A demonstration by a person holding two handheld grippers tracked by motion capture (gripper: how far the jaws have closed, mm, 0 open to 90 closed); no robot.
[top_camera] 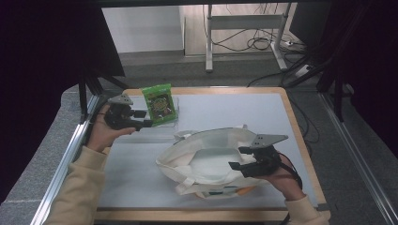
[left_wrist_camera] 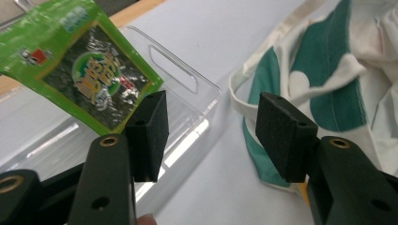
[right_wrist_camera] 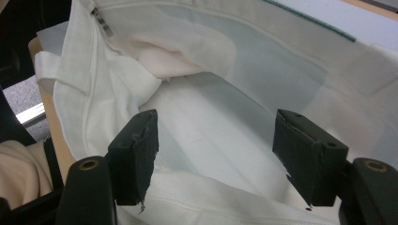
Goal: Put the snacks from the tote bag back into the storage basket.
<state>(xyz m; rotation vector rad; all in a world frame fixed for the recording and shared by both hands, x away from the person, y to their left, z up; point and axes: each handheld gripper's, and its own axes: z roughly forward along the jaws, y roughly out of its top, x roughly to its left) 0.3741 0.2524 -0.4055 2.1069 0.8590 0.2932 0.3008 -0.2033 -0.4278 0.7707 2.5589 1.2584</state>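
Nearest the camera sat the cream tote bag (top_camera: 206, 164) on the worktop (top_camera: 234, 108), mouth gaping, pale lining showing, green print on its outer cloth. Right tool (top_camera: 244, 161) hovered at the bag's right rim, jaws wide with nothing between them. Beyond the bag's far-left corner, a green seaweed snack packet (top_camera: 159, 103), glossy with a dark centre, stood in a clear plastic tray (top_camera: 174, 123). Left tool (top_camera: 146, 118), jaws apart and gripping nothing, sat just beside that packet.
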